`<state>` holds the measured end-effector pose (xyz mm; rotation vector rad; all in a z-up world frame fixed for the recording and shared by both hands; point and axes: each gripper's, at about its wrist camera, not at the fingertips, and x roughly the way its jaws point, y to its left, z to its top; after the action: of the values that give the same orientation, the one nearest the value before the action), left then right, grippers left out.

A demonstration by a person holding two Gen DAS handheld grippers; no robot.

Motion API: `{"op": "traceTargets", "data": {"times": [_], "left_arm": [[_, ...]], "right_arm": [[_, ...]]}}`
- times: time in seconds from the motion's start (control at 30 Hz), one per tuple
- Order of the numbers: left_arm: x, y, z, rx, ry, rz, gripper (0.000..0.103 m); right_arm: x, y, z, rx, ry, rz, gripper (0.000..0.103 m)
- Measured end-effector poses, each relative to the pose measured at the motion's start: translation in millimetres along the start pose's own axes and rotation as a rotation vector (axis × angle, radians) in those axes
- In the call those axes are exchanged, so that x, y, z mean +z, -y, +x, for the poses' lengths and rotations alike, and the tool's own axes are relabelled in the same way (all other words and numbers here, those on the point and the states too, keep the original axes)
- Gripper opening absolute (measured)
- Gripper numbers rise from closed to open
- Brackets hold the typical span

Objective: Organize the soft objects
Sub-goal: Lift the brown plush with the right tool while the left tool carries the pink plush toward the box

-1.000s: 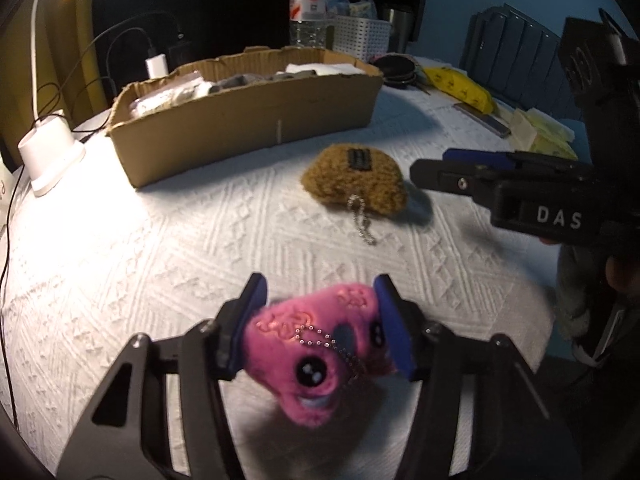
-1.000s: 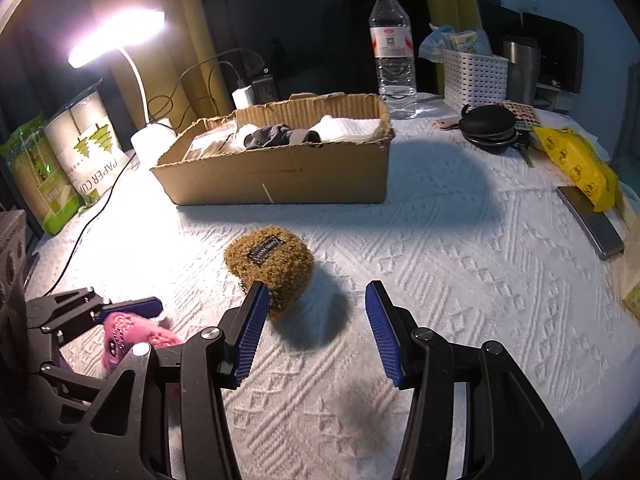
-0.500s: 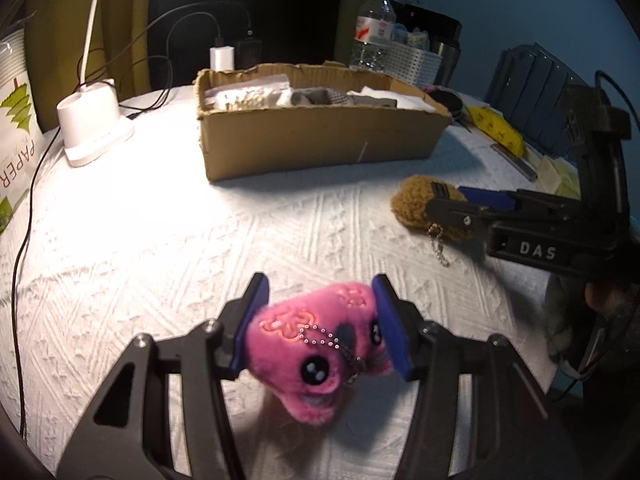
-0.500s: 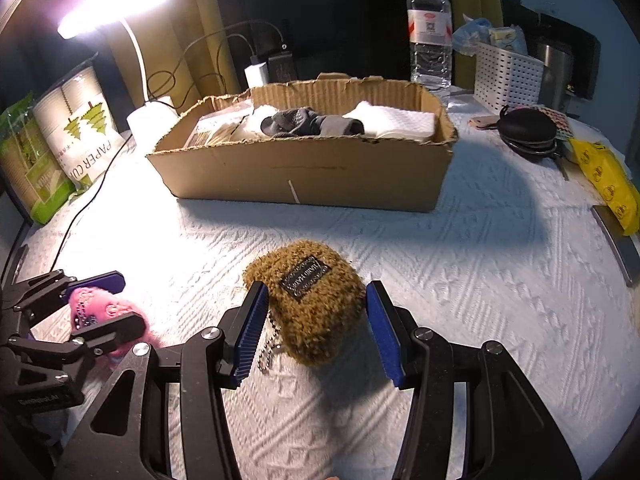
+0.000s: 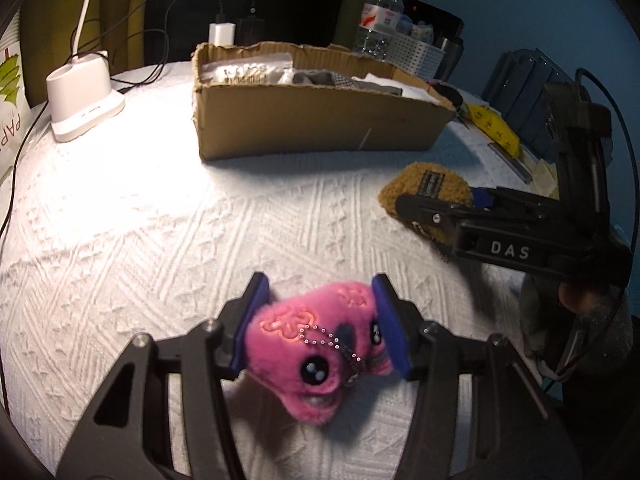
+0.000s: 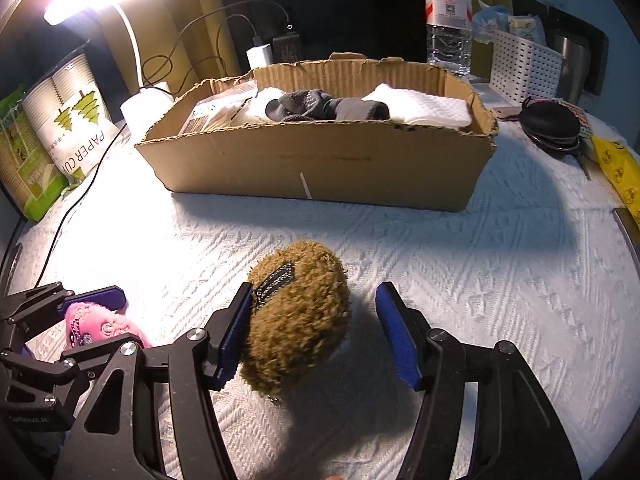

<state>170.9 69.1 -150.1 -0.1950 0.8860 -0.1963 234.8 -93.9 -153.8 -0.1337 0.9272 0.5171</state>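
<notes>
My left gripper (image 5: 318,316) is shut on a pink plush toy (image 5: 316,344) with a bead chain and holds it just above the white cloth. My right gripper (image 6: 316,332) is open around a brown fuzzy pouch (image 6: 298,312) that lies on the cloth; the left finger touches it and a gap shows at the right finger. The pouch (image 5: 426,192) and the right gripper also show in the left wrist view. The pink toy (image 6: 100,326) shows at the lower left of the right wrist view. A cardboard box (image 6: 320,164) with soft items stands behind.
A white lamp base (image 5: 82,100) with cables stands at the back left, next to paper cup packs (image 6: 68,120). A water bottle (image 6: 448,16), a white basket (image 6: 524,64), a black round case (image 6: 552,124) and a yellow packet (image 6: 618,172) are at the back right.
My right gripper has moved forward around the brown pouch, which now sits between its fingers. My left gripper has swung left with the pink toy still held.
</notes>
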Motion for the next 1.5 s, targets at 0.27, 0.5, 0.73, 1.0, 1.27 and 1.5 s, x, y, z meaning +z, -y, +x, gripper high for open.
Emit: {"op": "traceTargets", "data": {"times": [0.27,0.5,0.73,1.0,1.27,1.5], "left_arm": [[0.3,0.6,0.6,0.004,-0.001,0.006,0.055],[1.1,0.0,0.6,0.007,0.001,0.002,0.055],[1.5,1.6,-0.2,0.034,0.008,0.010,0.054],[2.8,16.8,-5.1,0.161,0.050,0.077,0.055],[39.3,28.5,-43.5,0.155,0.215,0.031,0.055],[71.8,50.1,-59.6,0.139,0.311,0.061,0.055]], "right_arm": [[0.1,-7.8,1.1,0.020,0.001,-0.036,0.038],[-0.5,-5.6,-3.6,0.033,0.023,-0.020,0.036],[-1.6,-7.9,-14.3,0.036,0.076,-0.034,0.036],[-2.7,-8.5,-30.9,0.010,0.133,-0.068,0.036],[16.6,17.3,-63.5,0.005,0.201,-0.046,0.036],[35.7,43.1,-86.6,-0.002,0.264,-0.025,0.036]]}}
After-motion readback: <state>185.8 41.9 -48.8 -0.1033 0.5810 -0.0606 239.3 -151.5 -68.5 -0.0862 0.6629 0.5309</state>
